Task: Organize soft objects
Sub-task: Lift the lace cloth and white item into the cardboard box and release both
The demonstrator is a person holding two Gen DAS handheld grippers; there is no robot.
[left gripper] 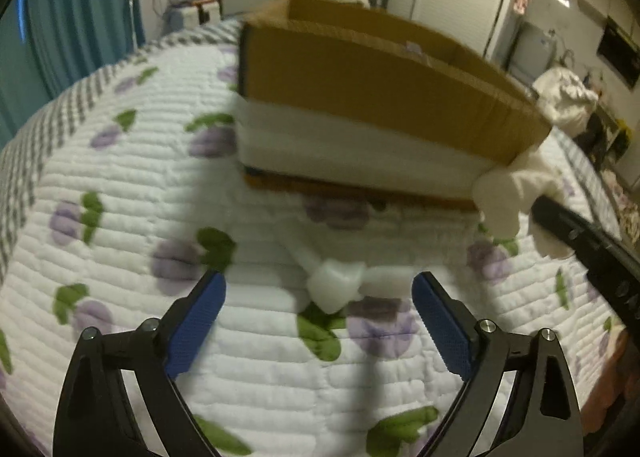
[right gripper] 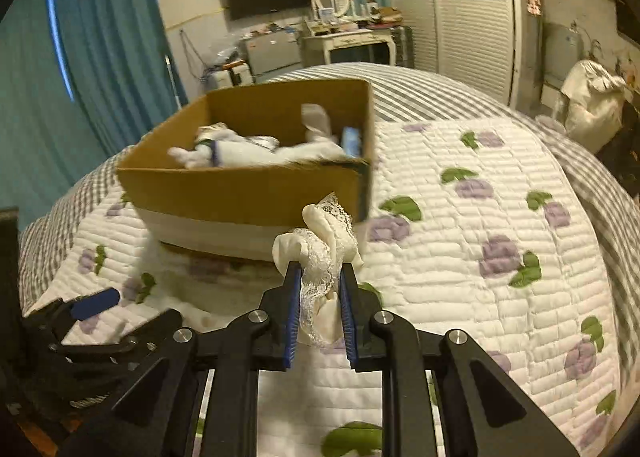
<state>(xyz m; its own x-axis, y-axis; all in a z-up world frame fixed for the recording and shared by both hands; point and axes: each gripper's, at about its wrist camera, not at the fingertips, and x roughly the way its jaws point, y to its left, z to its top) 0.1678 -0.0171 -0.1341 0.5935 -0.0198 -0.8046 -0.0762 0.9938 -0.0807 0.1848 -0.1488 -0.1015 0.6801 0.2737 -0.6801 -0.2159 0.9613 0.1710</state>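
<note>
The right gripper (right gripper: 319, 289) pinches a cream lace-trimmed cloth (right gripper: 324, 241) just short of the cardboard box (right gripper: 248, 185) at twelve o'clock, where its loose tail could snag the rim, while the left gripper (left gripper: 320, 297) gapes empty over a white wad (left gripper: 334, 287) on the bed (left gripper: 120, 177).

Left gripper (left gripper: 319, 289) with blue-padded fingers spread wide, hovering over a small white soft lump (left gripper: 335, 285) on the white quilted bedspread with purple flowers and green leaves (left gripper: 132, 185). Open brown cardboard box with a white band (left gripper: 372, 97) just beyond. Cream cloth bundle (left gripper: 516, 185) by its right corner, pinched by the black right gripper (left gripper: 540, 203).
</note>
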